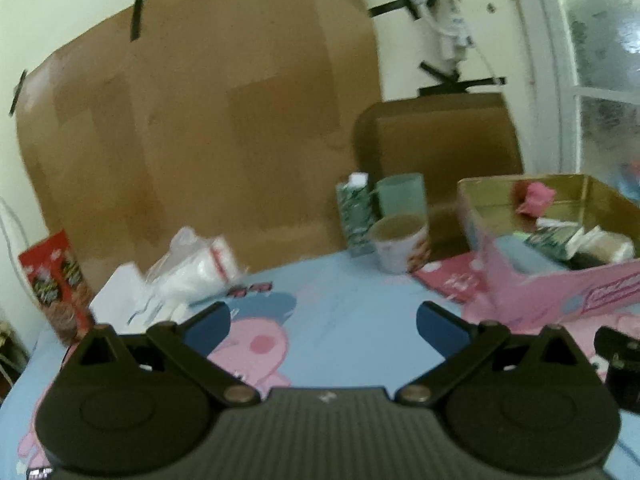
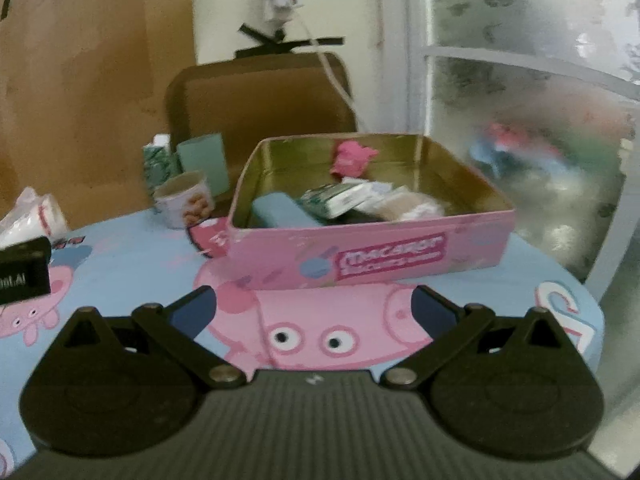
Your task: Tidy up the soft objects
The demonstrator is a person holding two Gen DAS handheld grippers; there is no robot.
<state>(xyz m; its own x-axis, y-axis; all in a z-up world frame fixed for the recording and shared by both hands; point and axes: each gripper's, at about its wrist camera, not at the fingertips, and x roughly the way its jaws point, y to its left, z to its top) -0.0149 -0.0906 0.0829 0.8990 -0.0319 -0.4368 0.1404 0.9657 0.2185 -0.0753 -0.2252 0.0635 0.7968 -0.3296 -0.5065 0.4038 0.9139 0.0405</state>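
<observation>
A pink tin box [image 2: 372,256] with a gold inside stands on the blue cartoon tablecloth [image 2: 132,264]. It holds a pink soft toy [image 2: 352,158], a teal pouch [image 2: 280,210], a green-white packet [image 2: 340,198] and pale soft bundles [image 2: 412,204]. The box also shows at the right in the left wrist view [image 1: 560,284]. My right gripper [image 2: 314,308] is open and empty, just in front of the box. My left gripper [image 1: 324,326] is open and empty. A clear plastic bag of white soft things [image 1: 192,268] lies ahead and to its left.
A printed cup [image 1: 400,242], a teal cup [image 1: 402,194] and a green carton [image 1: 356,212] stand at the back. A red snack box [image 1: 56,284] stands at the far left edge. Cardboard [image 1: 200,120] covers the wall. The table's right edge [image 2: 592,304] is near a frosted window.
</observation>
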